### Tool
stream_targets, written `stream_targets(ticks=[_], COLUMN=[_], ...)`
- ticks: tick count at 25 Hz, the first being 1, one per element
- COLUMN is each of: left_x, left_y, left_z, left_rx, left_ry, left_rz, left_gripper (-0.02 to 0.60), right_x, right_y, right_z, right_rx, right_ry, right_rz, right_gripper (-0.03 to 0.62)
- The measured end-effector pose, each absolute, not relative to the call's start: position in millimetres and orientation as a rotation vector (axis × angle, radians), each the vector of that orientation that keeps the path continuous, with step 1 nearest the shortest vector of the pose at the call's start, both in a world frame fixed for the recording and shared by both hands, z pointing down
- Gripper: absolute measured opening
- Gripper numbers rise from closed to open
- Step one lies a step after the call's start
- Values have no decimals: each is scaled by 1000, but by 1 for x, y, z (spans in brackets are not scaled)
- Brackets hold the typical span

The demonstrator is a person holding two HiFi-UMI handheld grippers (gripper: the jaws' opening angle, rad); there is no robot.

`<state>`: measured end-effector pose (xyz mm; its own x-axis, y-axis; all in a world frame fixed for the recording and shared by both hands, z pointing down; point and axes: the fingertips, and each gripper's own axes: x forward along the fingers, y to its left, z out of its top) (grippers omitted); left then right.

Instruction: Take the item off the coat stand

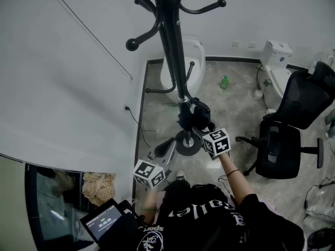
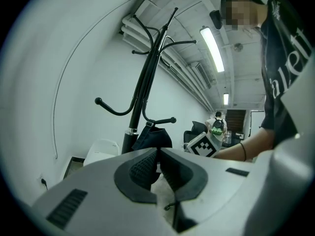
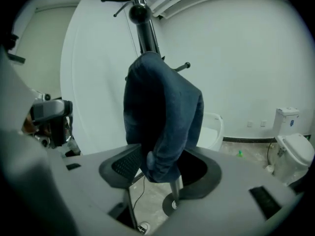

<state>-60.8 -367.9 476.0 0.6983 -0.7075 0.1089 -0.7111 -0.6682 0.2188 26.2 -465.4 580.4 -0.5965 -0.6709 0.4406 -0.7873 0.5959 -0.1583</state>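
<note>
A black coat stand [image 1: 172, 51] rises from a round base [image 1: 187, 141] on the floor. A dark blue denim item [image 3: 162, 117] hangs from one of its low hooks, close against the pole [image 3: 145, 33]. My right gripper [image 3: 165, 166] is open, jaws wide apart on either side of the item's lower end, which hangs between them. In the head view the right gripper [image 1: 201, 127] is at the item [image 1: 196, 113] by the pole. My left gripper [image 2: 158, 154] is shut and holds nothing; it points at the stand [image 2: 142, 92] from lower down, short of the item [image 2: 152, 136].
A white wall [image 1: 68, 88] runs close on the left of the stand. A white fixture [image 1: 194, 56] stands behind the pole, a toilet [image 1: 275, 67] at the back right, a black office chair [image 1: 288, 135] on the right. A green bottle [image 1: 224, 81] lies on the floor.
</note>
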Motion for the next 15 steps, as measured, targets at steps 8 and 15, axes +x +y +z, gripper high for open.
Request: stream_targets(ticks=[8, 15], left_x=[-71, -72], left_y=[-379, -381], left_z=[485, 485], left_rx=[2667, 2669], left_ry=[-1062, -1042], left_rz=[31, 21], left_gripper=[5, 5], right_x=[28, 34], right_y=[-464, -433], right_z=[572, 535], right_rx=[1241, 1312], right_ry=[-2534, -2639], right_rz=[487, 534], right_gripper=[34, 31])
